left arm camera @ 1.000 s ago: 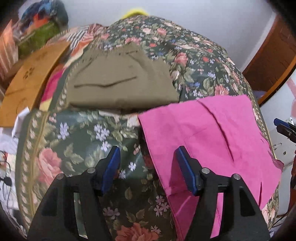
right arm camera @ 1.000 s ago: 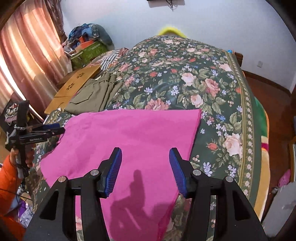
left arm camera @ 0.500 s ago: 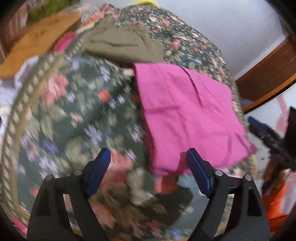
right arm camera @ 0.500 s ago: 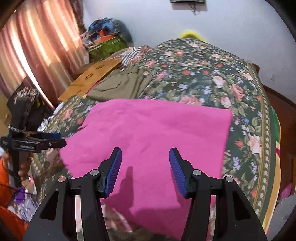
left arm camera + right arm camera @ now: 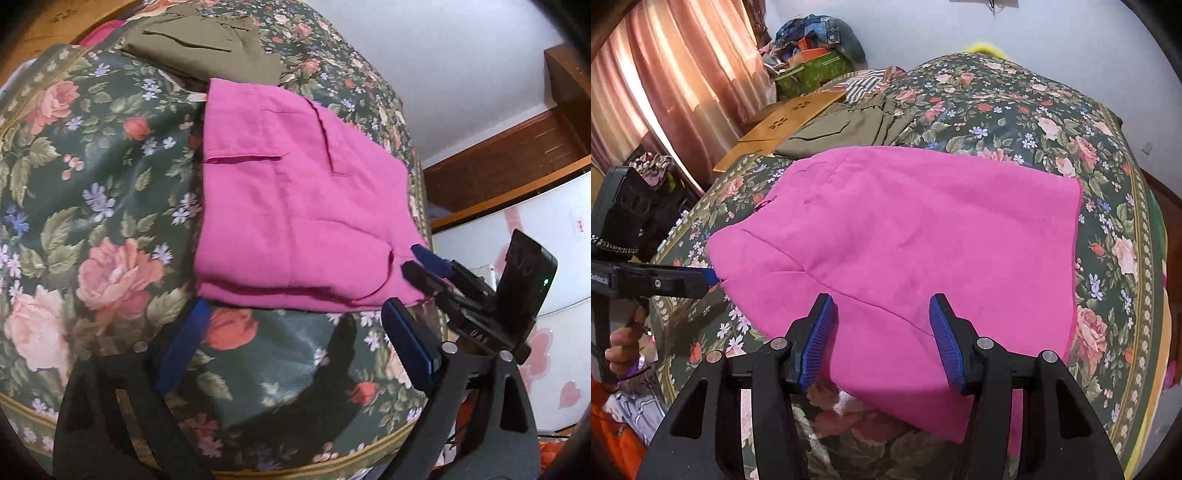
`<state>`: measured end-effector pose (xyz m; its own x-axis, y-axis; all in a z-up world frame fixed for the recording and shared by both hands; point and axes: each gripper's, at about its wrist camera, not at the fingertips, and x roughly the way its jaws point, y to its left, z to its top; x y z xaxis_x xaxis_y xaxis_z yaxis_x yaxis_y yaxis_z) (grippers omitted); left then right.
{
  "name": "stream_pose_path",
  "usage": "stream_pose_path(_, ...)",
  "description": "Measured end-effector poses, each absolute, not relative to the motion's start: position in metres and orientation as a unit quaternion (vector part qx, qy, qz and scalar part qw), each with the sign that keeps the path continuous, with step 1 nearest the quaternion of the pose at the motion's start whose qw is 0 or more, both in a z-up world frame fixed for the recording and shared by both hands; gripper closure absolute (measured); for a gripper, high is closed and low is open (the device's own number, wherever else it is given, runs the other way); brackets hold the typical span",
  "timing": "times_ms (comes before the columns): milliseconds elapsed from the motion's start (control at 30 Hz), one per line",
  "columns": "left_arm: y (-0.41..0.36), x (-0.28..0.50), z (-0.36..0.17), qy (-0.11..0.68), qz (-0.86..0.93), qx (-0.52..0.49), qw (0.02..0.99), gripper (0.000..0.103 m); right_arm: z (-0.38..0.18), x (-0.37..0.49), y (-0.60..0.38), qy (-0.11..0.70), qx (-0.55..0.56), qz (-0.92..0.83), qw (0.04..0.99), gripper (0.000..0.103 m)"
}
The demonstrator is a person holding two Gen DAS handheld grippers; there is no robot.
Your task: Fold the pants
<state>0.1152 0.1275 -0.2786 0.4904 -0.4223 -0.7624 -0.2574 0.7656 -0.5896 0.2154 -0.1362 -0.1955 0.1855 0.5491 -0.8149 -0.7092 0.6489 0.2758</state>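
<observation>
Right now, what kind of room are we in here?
Most likely a bedroom in a home. The pink pants lie on a bed under a floral bedspread, pink curtains cover a window beside it, and clothes and bags are piled in the far corner.

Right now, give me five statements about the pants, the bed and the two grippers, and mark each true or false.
1. The pink pants lie on a floral bedspread. True.
2. The olive pants lie on top of the pink ones. False: they lie beyond them on the bedspread, at the pink pants' far edge.
3. The left gripper clamps the pink cloth. False: its fingers are opening, nothing between them.
4. The right gripper has its fingers apart over the pink pants. True.
5. The curtain is blue. False: it is pinkish.
</observation>
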Motion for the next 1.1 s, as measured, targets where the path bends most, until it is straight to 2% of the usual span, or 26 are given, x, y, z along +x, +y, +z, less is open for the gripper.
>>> stream_pose_path(367, 0.141, 0.131, -0.286, 0.463, -0.06, -0.406, 0.785, 0.004, -0.196, 0.214, -0.135, 0.486, -0.088, 0.413, 0.765, 0.053)
stream_pose_path(667, 0.132, 0.16, -0.289, 0.479, 0.003, -0.322, 0.817, 0.006, -0.196, 0.214, -0.135, 0.487, -0.088, 0.415, 0.764, 0.053)
stream_pose_path(800, 0.127, 0.166, -0.286, 0.478, 0.013, -0.301, 0.825, 0.016, -0.196, 0.214, -0.135, 0.488, -0.087, 0.415, 0.763, 0.053)
stream_pose_path(867, 0.127, 0.165, -0.285, 0.475, 0.015, -0.3, 0.827, 0.024, -0.196, 0.214, -0.135, 0.488, -0.087, 0.414, 0.763, 0.053)
stream_pose_path(1000, 0.133, 0.159, -0.279, 0.467, 0.017, -0.307, 0.829, 0.047, -0.196, 0.214, -0.135, 0.489, -0.085, 0.414, 0.763, 0.053)
stream_pose_path(1100, 0.134, 0.156, -0.27, 0.459, 0.009, -0.304, 0.835, 0.055, -0.195, 0.213, -0.135, 0.49, -0.086, 0.412, 0.763, 0.053)
